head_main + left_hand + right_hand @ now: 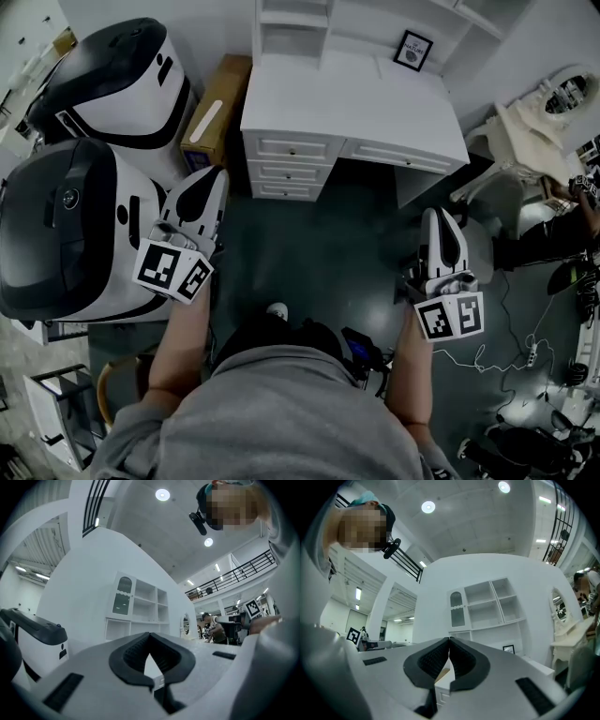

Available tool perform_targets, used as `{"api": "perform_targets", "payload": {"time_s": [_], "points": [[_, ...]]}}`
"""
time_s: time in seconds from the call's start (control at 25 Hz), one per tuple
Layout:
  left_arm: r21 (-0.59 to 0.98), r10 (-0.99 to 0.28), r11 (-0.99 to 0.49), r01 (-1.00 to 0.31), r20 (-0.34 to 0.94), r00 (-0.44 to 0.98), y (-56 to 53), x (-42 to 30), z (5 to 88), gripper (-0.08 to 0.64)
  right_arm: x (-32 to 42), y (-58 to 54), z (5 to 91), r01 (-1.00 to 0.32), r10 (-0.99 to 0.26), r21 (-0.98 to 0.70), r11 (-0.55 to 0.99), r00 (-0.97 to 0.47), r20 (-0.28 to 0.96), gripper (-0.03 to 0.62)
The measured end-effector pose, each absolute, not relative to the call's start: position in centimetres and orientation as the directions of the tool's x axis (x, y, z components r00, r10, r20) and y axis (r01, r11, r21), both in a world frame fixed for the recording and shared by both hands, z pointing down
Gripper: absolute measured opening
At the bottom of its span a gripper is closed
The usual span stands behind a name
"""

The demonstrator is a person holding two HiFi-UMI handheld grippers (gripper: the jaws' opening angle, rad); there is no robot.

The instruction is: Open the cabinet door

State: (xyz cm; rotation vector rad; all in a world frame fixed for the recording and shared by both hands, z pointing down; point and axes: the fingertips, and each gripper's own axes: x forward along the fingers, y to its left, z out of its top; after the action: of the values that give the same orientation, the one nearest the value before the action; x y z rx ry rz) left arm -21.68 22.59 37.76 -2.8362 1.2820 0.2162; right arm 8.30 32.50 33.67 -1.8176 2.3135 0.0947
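1. The cabinet door point(458, 610), arched with a glass pane, sits in the upper left compartment of the white hutch point(497, 604) and looks flush with its frame.
2. The hutch stands at the back of a white bench point(356, 103). The bench has drawers point(286, 169) under its left part, and a small framed picture point(413, 50) leans at its rear.
3. The left gripper point(216, 176) is held out in front of the bench's left end, well apart from the door. Its jaws are together with nothing between them.
4. The right gripper point(439, 216) is held before the bench's right end, also well short of the door. Its jaws are likewise closed and empty.
5. A cardboard box point(217, 108) stands just beside the bench on the left.
6. Two large white-and-black machines point(66, 225) stand left of the box.
7. A pale vanity with an oval mirror point(567, 94) stands to the right.
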Motion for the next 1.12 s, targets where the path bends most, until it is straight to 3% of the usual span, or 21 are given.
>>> {"api": "perform_targets", "payload": {"time_s": [0.28,0.64,1.12], "points": [[0.043,-0.762,-0.644,-0.764,-0.122,0.636,20.9,-21.8,38.8,0.006,9.5,31.3,34.4,-0.971,-0.96,-0.085,0.223,-0.203,-0.192,0.026],[-0.019,-0.8,-0.594,-0.805,-0.091,0.593,17.7,-20.3,39.5,0.006,10.2,25.9,34.9,-0.954,-0.947,-0.074,0.291,-0.276,-0.164,0.026],[0.075,-0.859,-0.509,-0.858,-0.099,0.502,9.1,-16.6,39.6,0.006,15.3,14.3,35.4,-0.912,-0.91,-0.101,0.398,-0.379,-0.169,0.026]]}}
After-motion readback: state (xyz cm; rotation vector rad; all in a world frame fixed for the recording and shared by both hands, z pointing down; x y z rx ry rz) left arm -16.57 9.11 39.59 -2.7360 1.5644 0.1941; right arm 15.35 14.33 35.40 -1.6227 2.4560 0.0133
